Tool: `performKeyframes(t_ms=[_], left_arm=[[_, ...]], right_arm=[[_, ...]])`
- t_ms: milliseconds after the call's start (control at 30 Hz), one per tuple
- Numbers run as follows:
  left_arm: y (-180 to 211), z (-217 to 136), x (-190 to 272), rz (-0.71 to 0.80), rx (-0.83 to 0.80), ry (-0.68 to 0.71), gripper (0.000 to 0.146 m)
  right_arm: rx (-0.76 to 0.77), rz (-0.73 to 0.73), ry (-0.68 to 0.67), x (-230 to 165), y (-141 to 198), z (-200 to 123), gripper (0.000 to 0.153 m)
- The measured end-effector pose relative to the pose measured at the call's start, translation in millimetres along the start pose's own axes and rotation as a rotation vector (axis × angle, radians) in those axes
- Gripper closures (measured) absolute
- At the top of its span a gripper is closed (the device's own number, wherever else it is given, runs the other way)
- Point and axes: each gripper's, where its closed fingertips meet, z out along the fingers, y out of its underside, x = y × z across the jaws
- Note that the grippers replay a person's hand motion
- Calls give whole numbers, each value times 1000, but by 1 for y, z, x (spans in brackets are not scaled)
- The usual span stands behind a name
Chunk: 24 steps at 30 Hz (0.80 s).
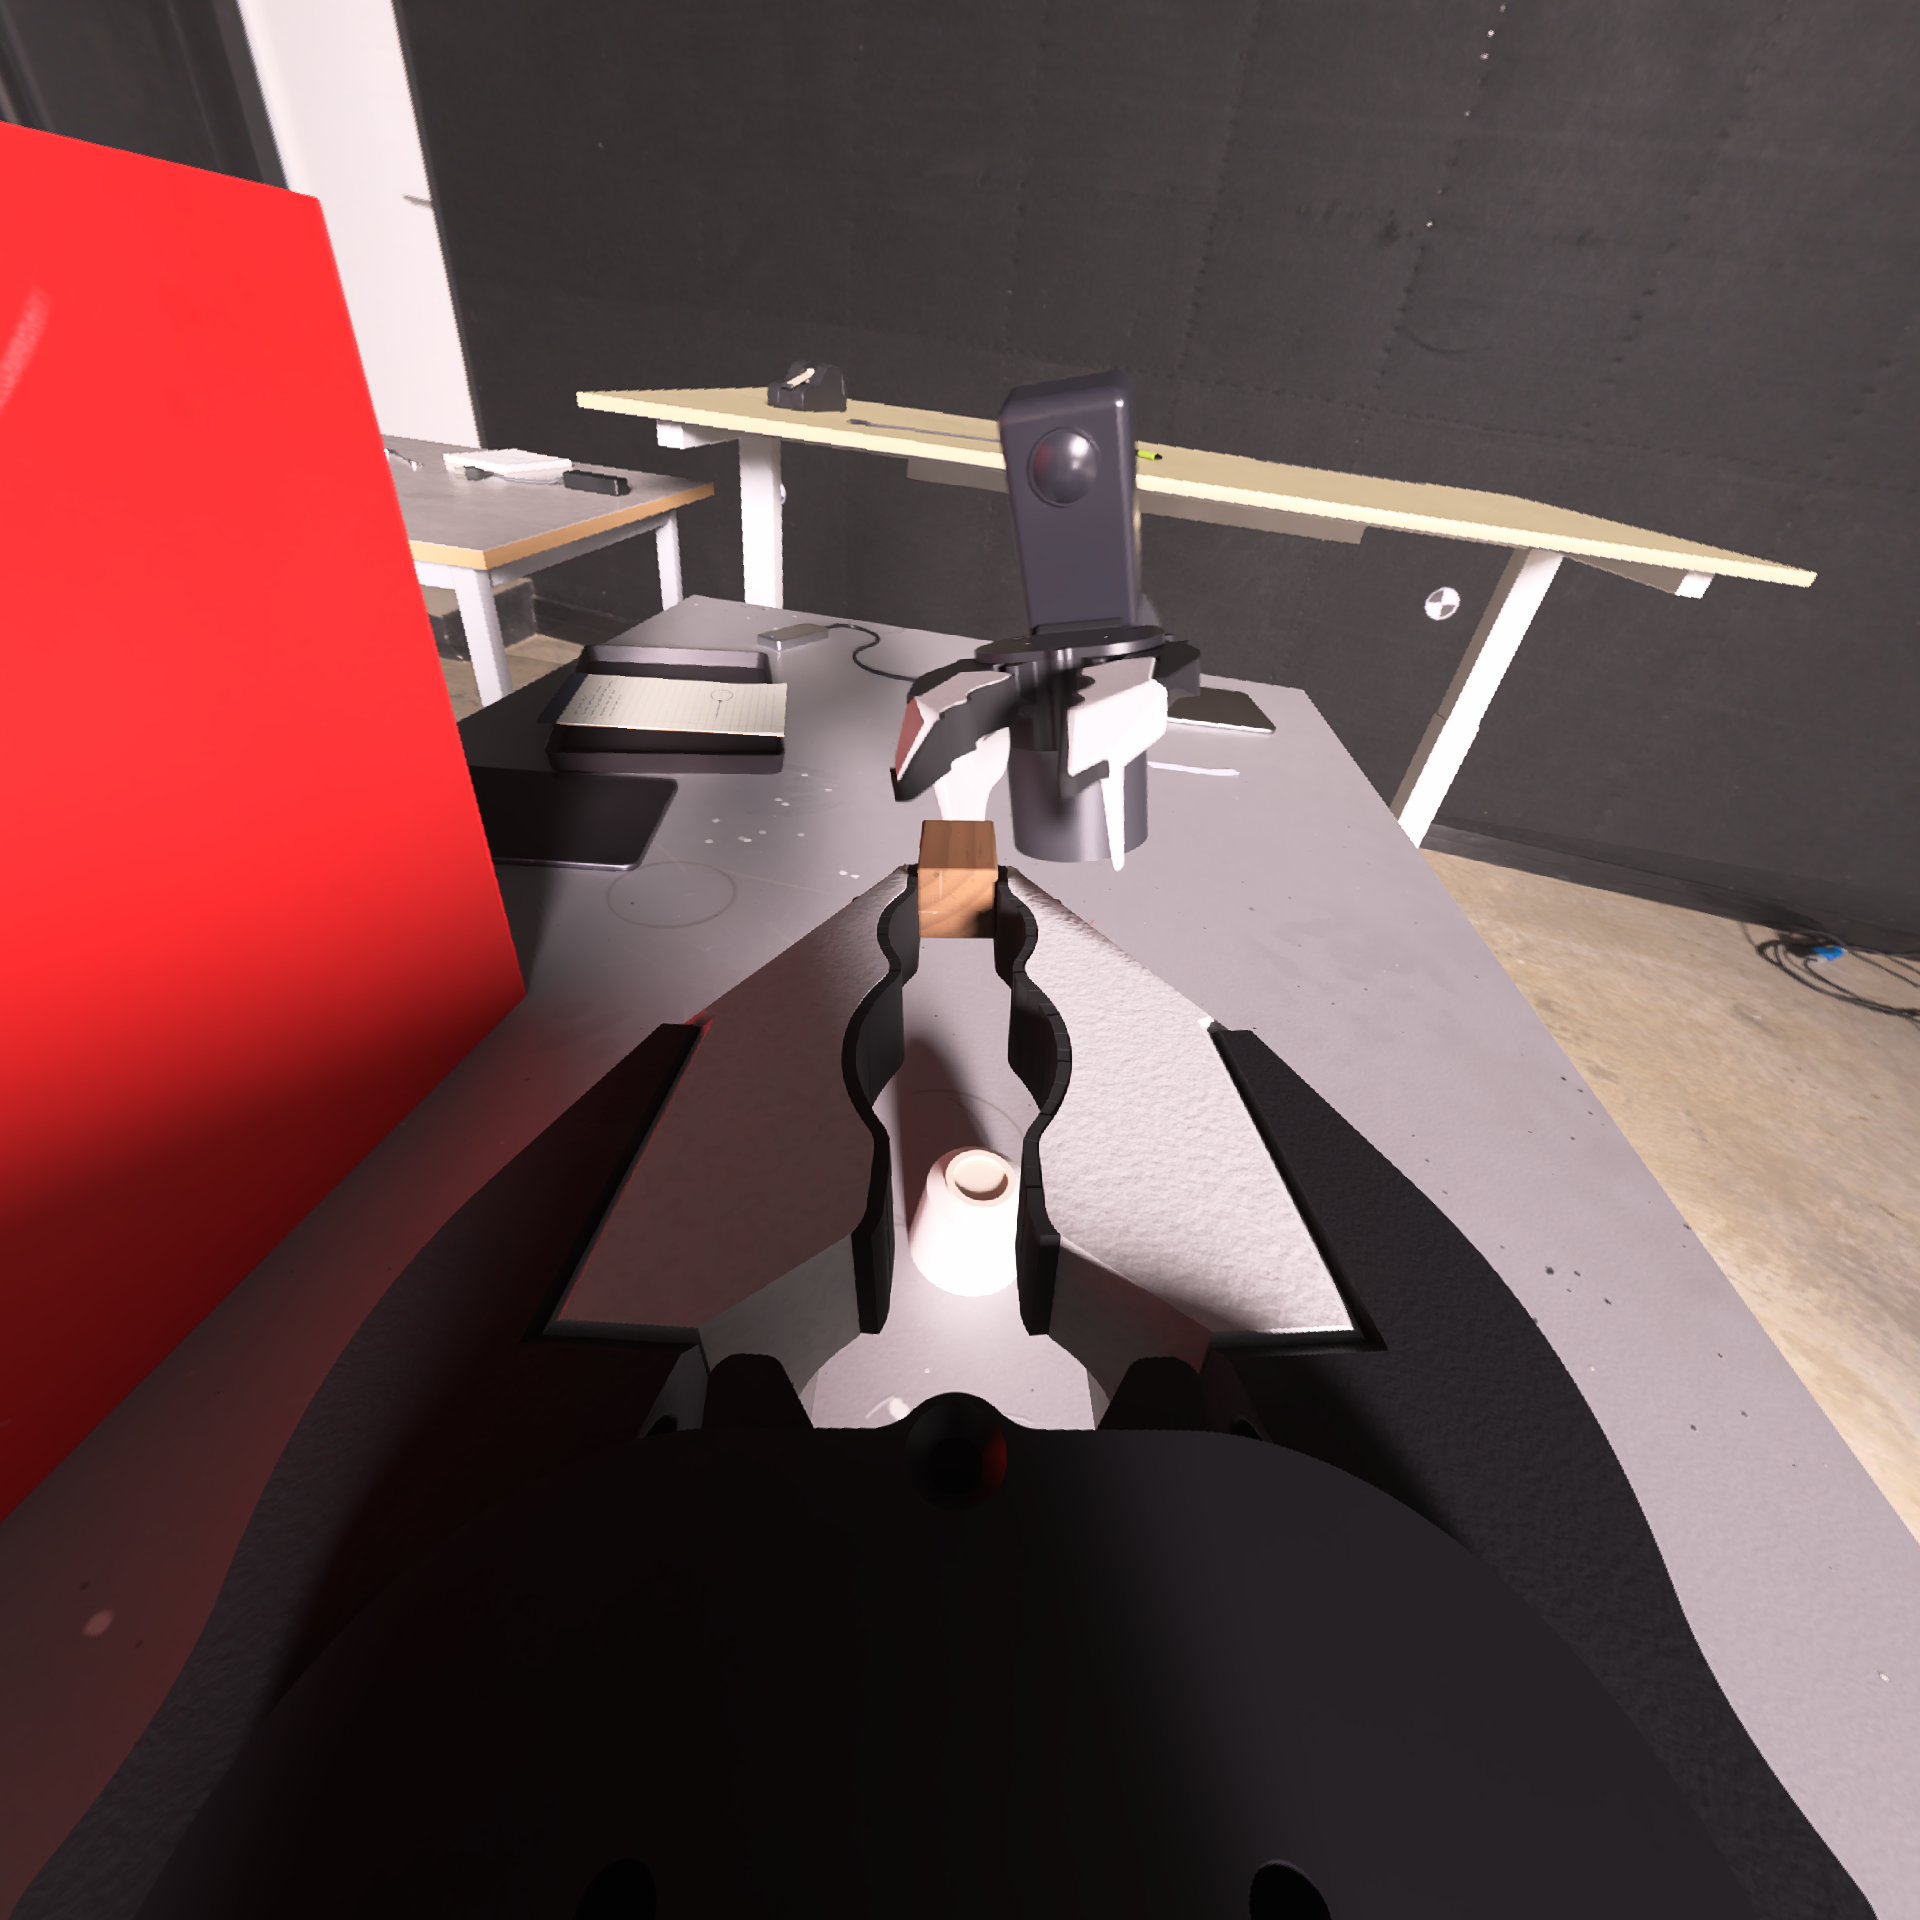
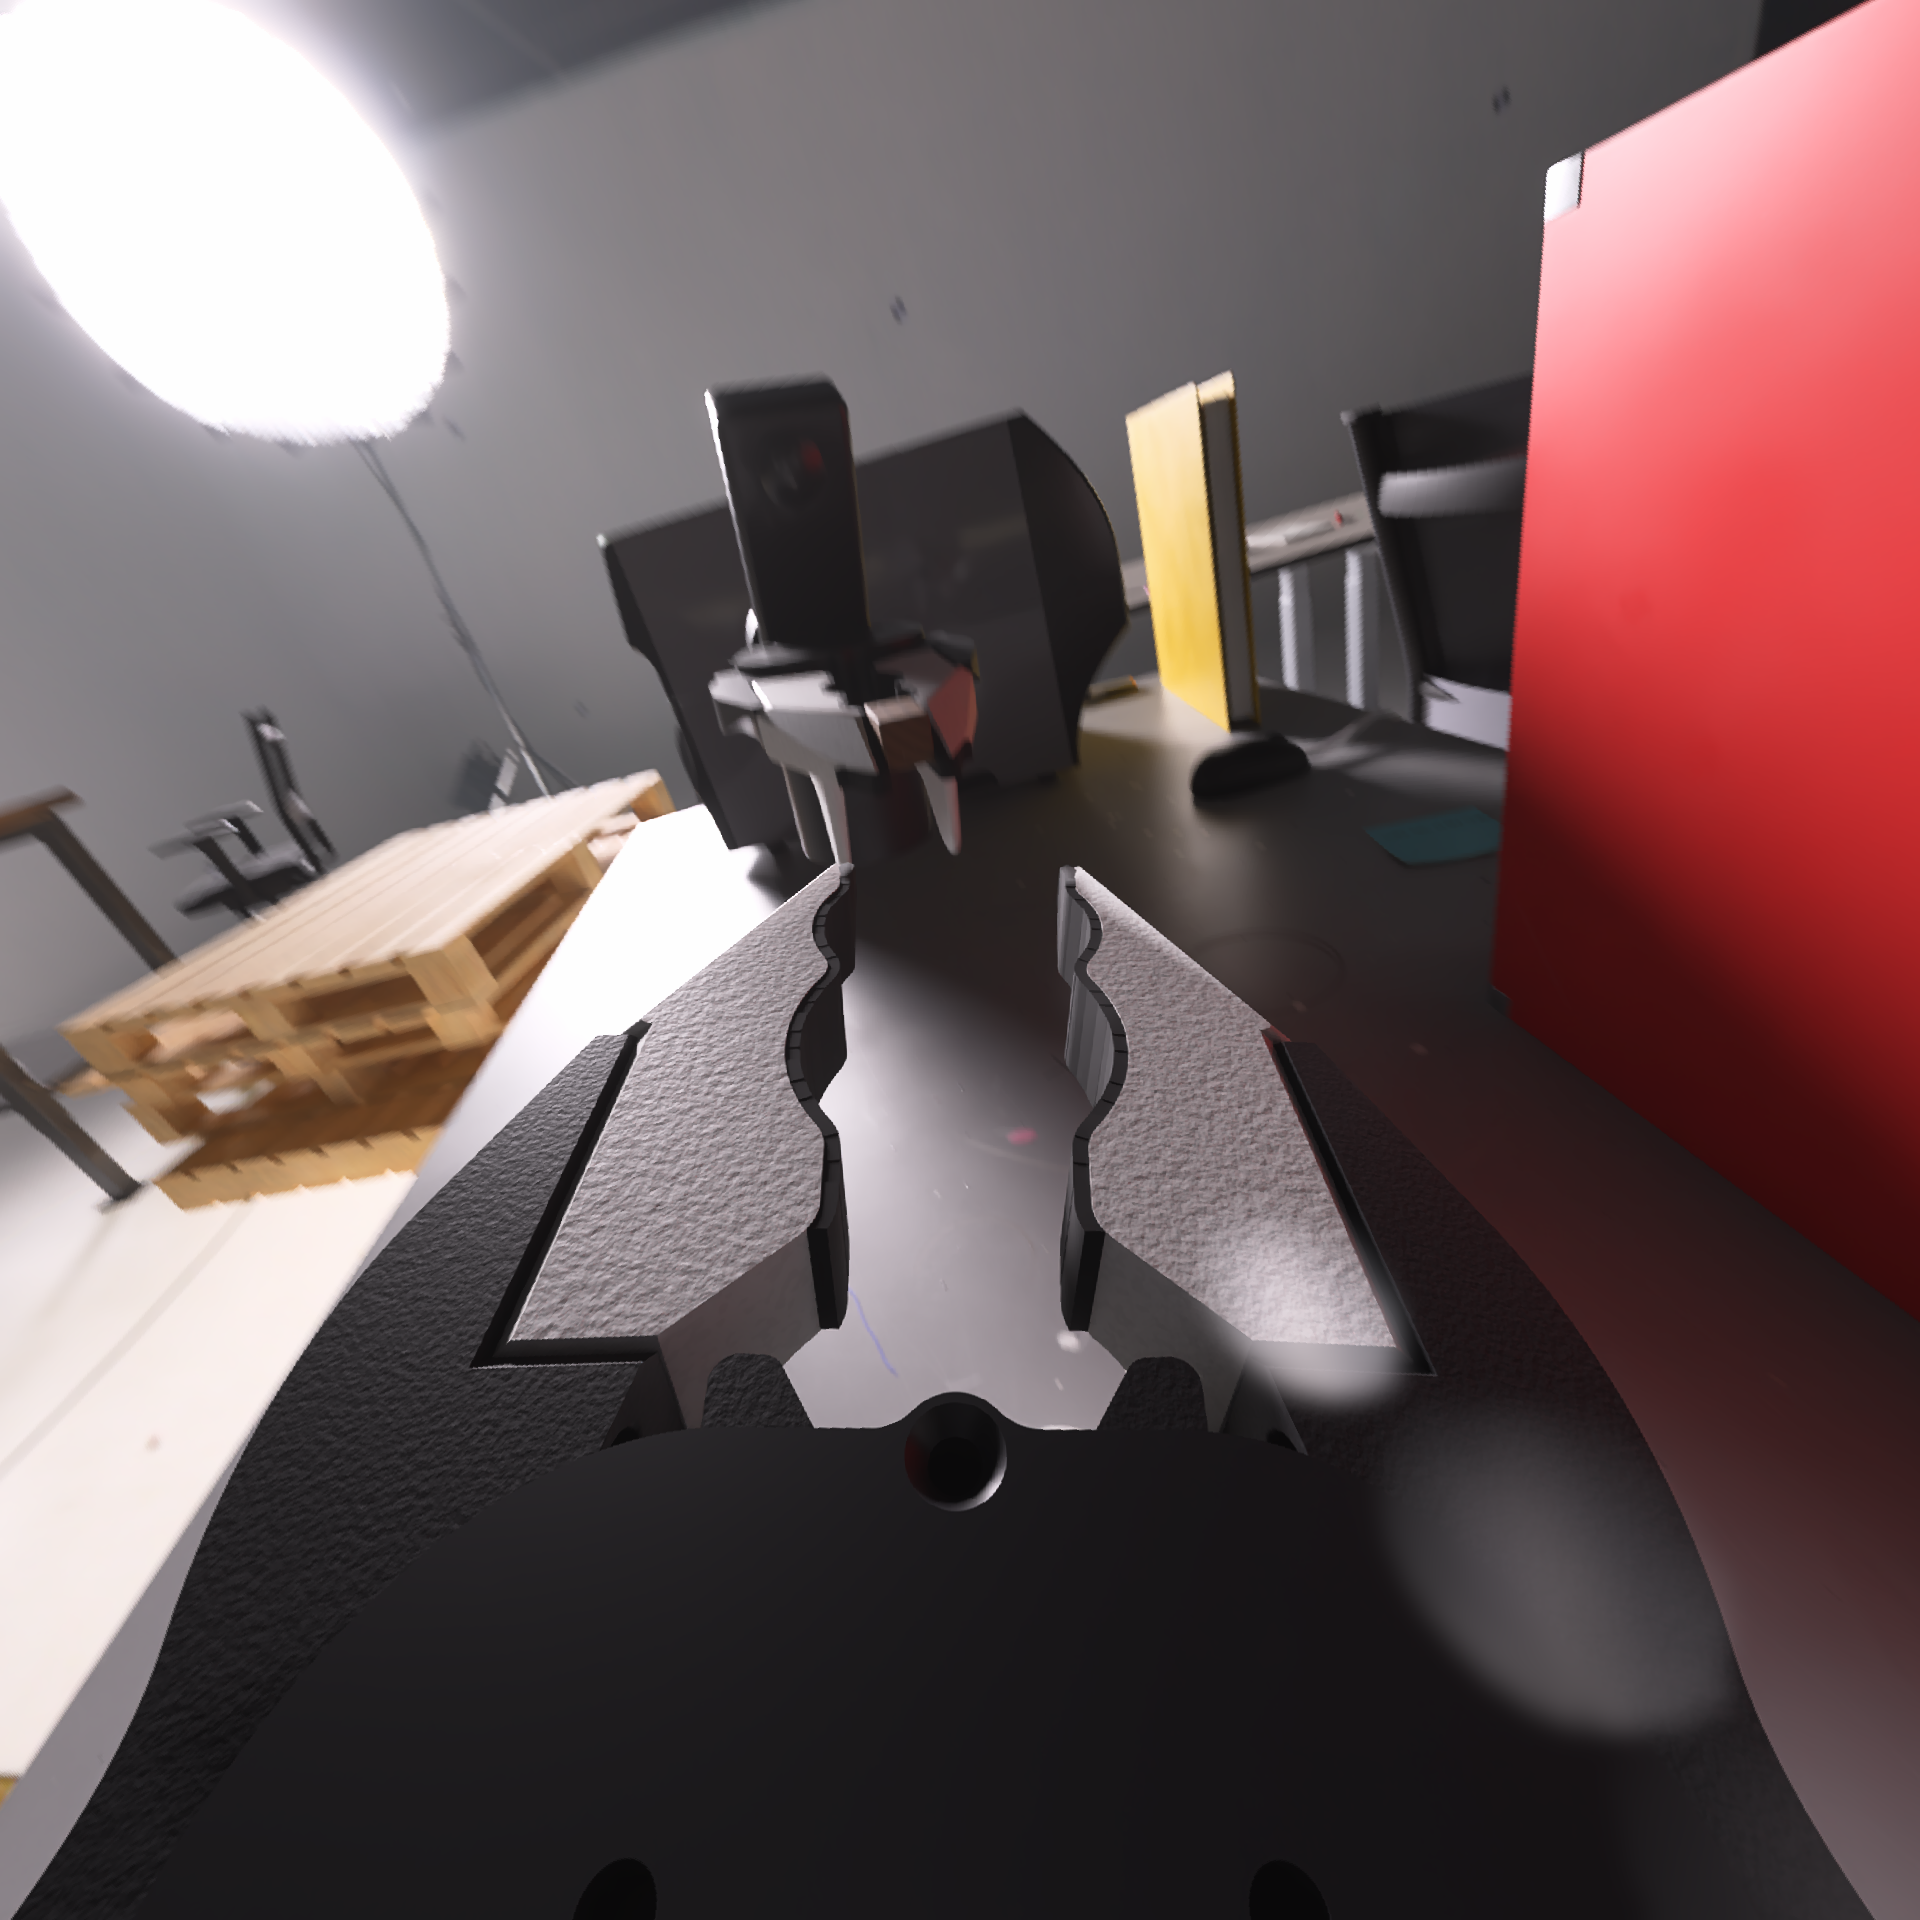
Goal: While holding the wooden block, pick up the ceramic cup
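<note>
Item one, left gripper: its fingertips are clenching the wooden block at the far end of the jaws, the block sitting square between the pads and lifted clear of the grey table. Item two, right gripper: its jaws are standing parted with nothing between them, only bare tabletop showing through the gap; in the left wrist view it is hovering at the far side of the table, fingers pointing down. Item three, ceramic cup: a small white cup, apparently standing mouth-down with its ringed foot up (the rim itself is hidden), resting on the table below the left gripper and showing between that gripper's finger shanks, near side of the scene; it is not appearing in the right wrist view. Handling judgement: the cup is likely stiff, glazed and slippery, light but breakable if dropped; its walls are tapering toward the top, so a grip low across the wider body is looking safer than one near the foot, where the pads could be sliding off upward. Surroundings: a red panel is standing at the left, notebooks lying at the far left of the table.
</note>
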Motion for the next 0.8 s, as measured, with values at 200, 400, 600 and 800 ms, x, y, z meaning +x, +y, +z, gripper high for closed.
performKeyframes(t_ms=[200,400,600,800], left_arm=[[1,-8,-6,13,-22,-37,133],[13,-13,-5,42,-91,-64,133],[24,-14,0,52,-118,-41,133],[26,-15,6,63,-121,-31,133]], right_arm=[[-234,-95,163,4,34,-12,104],[-586,-221,364,-3,110,-32,100],[-903,-374,329,-2,169,-44,85],[-1079,-511,162,28,197,-47,72]])
